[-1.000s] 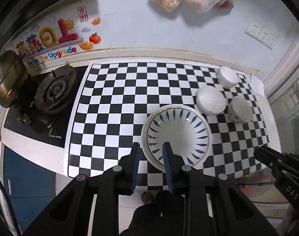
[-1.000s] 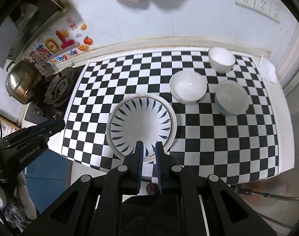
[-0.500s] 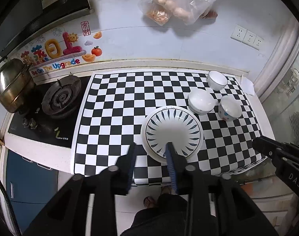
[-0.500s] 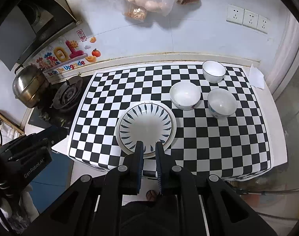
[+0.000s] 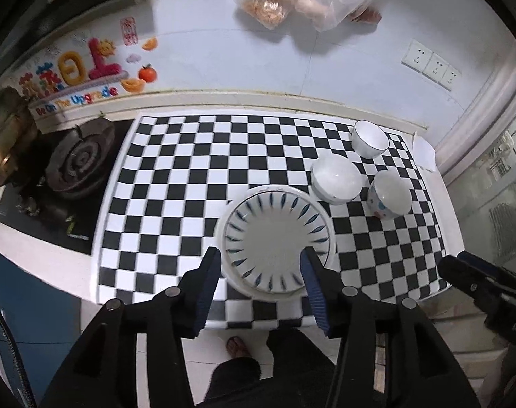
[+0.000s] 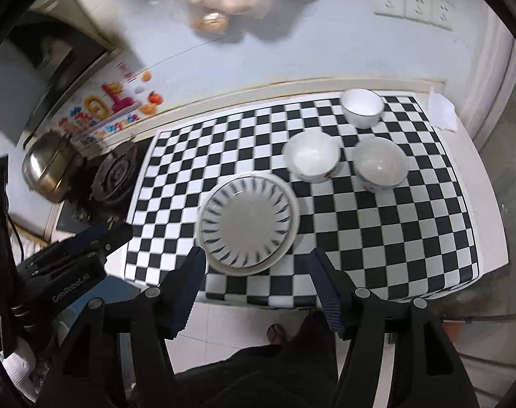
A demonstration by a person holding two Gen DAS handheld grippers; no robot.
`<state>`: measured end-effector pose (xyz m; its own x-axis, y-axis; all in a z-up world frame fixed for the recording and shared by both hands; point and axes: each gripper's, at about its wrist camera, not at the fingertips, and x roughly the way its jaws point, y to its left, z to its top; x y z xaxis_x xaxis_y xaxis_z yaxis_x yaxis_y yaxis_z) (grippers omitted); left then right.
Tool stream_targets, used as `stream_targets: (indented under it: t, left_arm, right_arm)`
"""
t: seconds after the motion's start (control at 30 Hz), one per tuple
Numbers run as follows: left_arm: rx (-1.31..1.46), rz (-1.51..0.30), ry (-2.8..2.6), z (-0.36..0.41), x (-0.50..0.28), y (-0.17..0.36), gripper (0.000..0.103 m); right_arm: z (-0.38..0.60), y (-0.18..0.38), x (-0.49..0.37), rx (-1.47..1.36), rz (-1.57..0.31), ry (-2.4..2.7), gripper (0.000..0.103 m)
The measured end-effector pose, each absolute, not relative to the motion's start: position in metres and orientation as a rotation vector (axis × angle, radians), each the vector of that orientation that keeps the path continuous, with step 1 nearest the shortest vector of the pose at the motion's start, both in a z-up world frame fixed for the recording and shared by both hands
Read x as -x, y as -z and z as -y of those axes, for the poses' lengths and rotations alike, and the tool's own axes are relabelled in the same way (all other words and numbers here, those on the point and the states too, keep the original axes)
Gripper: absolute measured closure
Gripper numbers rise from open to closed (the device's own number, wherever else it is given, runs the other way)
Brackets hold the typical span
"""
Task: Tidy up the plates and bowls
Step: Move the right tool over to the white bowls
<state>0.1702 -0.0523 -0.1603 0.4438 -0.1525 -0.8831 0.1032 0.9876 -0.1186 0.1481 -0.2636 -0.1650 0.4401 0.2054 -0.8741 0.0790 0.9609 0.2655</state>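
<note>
Three bowls sit just beyond the plate; both grippers' jaws have just been opening, empty.

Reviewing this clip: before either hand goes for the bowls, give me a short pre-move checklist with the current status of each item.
1. Left tongs open, nothing held: ok; they have just been opening.
2. Right tongs open, nothing held: ok; also just opened wider.
3. Plate flat on the checkered mat: ok.
4. Three bowls upright: far bowl, middle bowl, right bowl: ok.
5. Bowls look empty: ok.
6. Gap between middle bowl and plate for a finger: cannot tell.
</note>
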Motion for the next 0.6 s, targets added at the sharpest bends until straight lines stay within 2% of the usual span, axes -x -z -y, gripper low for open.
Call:
stream_targets:
  t: [0.23,0.47,0.6]
  left_arm:
    - [0.080,-1.246,0.216,0.108,-0.265,0.203,0.057]
    - [0.067,-1.453,0.231,0.165,-0.371,0.288,0.057]
    - [0.014,-1.550,0.212,0.187,-0.406,0.335,0.059]
  right_arm:
    - [0.352,0.210,-0.236,-0.431,-1.169,-0.085,0.037]
    - [0.401,0.290,-0.366,-0.463,-1.317,-0.165,0.038]
    - [0.397,0.345,-0.428,-0.398,-1.440,-0.212,0.051]
